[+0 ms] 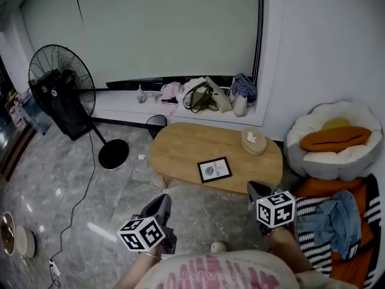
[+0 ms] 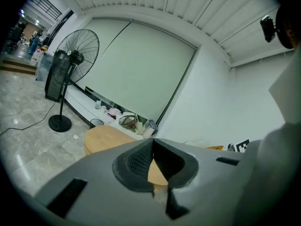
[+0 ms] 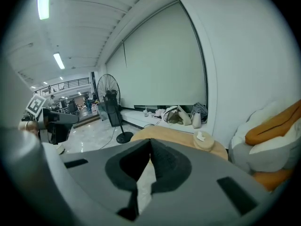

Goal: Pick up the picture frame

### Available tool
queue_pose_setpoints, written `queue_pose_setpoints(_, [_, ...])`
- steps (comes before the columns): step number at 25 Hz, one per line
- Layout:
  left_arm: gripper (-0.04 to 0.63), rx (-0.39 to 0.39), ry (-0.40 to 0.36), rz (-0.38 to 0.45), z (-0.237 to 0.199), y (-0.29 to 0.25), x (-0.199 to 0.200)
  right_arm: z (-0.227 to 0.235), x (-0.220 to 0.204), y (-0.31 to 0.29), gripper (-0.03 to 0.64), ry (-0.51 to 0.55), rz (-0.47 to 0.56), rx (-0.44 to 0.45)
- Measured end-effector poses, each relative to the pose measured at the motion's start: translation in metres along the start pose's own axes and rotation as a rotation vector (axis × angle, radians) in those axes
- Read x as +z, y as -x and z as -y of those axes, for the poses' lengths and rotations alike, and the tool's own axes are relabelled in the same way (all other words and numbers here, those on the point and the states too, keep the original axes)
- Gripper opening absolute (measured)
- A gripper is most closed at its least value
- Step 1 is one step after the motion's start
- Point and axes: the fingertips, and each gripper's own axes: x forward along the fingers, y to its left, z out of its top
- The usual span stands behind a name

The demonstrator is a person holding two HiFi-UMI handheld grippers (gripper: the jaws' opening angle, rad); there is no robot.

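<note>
We look steeply down into a room with a grey marble floor. At its middle stands a low oval wooden table (image 1: 180,149), and we place everything by that table.

The picture frame (image 1: 215,170), black-edged with a white mat, lies flat on the table near its front edge, right of the table's middle. Nothing touches it. A round woven tissue holder (image 1: 254,141) sits toward the table's right end, behind the frame.

We hold both grippers in front of the table, on our side of it, above the floor and well apart from the frame. The left gripper (image 1: 161,202) hangs off the table's front left. Its own view shows its two dark jaws meeting at the tips, with nothing between them. The right gripper (image 1: 257,191) hangs just off the table's front right edge. Its jaws are also pressed together and empty. Each gripper bears a white cube with black square markers.

Left of the table stands a black pedestal fan (image 1: 60,92) with its cord trailing over the floor. Behind the table a white ledge (image 1: 120,104) under a drawn blind carries handbags (image 1: 201,95) and small bottles. Right of the table sits a round white cushioned seat (image 1: 334,140) with an orange pillow on it.
</note>
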Motion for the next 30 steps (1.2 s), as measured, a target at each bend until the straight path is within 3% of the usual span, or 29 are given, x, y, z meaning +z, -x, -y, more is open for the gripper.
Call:
queue_pose_setpoints(19, [0.003, -0.012, 0.029, 0.044, 0.017, -0.095, 0.018, 0.077, 0.030, -0.055, 0.006, -0.014, 0.000, 0.033])
queue_pose_setpoints(30, [0.003, 0.059, 0.079, -0.011, -0.021, -0.098, -0.001, 0.067, -0.012, -0.090, 0.006, -0.085, -0.096, 0.086])
